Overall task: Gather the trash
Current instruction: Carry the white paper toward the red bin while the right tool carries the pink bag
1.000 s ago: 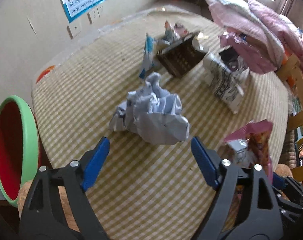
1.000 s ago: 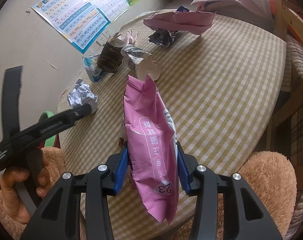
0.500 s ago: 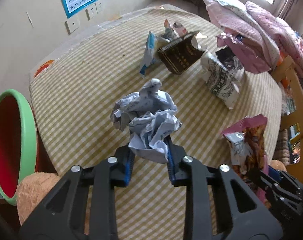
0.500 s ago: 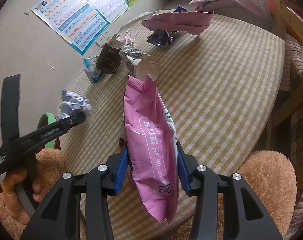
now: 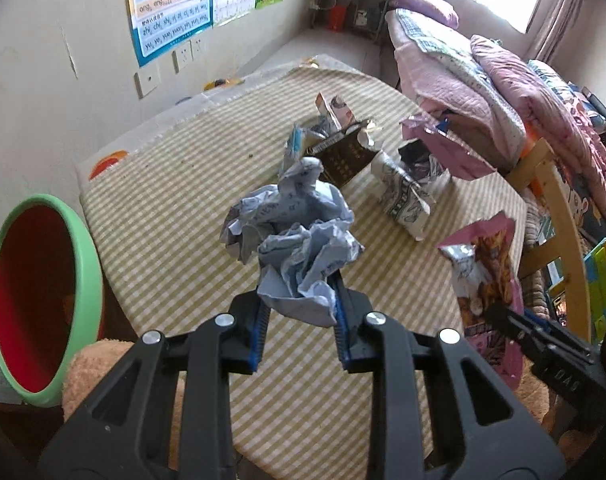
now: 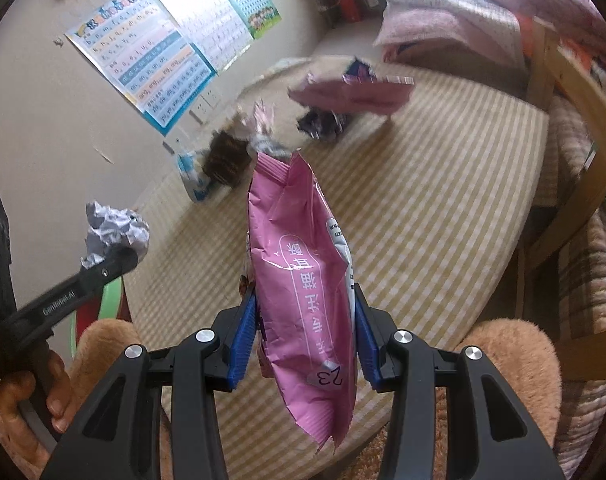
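Observation:
My left gripper (image 5: 299, 304) is shut on a crumpled ball of pale blue-white paper (image 5: 299, 232) and holds it above the checked tablecloth (image 5: 175, 208). The paper ball also shows in the right wrist view (image 6: 115, 232), at the left. My right gripper (image 6: 303, 320) is shut on a pink snack bag (image 6: 303, 268) and holds it upright over the table's near edge. That bag shows in the left wrist view (image 5: 483, 276), at the right. A green bin with a red inside (image 5: 35, 300) stands left of the table.
More trash lies at the table's far side: a dark brown carton (image 5: 343, 160), a blue-white wrapper (image 5: 295, 148), a patterned white pack (image 5: 407, 200) and a pink bag (image 5: 447, 148). Bedding (image 5: 463, 72) and a wooden chair (image 5: 551, 200) stand right. A brown plush (image 6: 511, 360) lies near.
My left gripper shut on the paper ball and lifted it off the table, up and toward the bin side. My right gripper kept hold of the pink bag and tilted.

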A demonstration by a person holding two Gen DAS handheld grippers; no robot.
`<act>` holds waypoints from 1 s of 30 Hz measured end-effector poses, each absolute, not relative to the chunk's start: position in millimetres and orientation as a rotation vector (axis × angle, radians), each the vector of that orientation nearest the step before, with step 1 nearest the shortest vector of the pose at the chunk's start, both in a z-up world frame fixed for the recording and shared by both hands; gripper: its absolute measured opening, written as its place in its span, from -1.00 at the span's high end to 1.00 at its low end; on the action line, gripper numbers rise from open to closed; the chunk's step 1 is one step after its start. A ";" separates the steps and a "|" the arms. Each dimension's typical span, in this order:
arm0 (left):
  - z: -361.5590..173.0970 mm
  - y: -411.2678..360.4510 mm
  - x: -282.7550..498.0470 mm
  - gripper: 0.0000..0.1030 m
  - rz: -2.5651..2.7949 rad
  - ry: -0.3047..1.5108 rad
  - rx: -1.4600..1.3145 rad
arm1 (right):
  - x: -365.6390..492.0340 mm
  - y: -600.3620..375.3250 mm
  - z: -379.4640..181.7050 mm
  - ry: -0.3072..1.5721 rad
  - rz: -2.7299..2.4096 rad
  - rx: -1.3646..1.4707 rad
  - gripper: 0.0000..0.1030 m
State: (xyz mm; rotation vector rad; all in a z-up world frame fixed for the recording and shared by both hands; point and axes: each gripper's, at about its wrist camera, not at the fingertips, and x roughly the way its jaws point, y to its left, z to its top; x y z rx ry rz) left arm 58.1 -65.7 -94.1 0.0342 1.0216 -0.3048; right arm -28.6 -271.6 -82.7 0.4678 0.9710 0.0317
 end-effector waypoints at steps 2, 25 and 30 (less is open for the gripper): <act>-90.7 -63.9 55.8 0.48 -0.307 1.014 0.033 | -26.6 -267.4 -72.4 0.952 0.037 0.461 0.17; -81.6 -18.8 51.1 0.48 -0.274 0.973 -0.017 | -3.5 -204.7 -38.0 0.943 0.102 0.332 0.17; -79.1 -7.1 52.2 0.48 -0.255 0.964 -0.036 | -1.9 -193.3 -36.9 0.953 0.108 0.294 0.17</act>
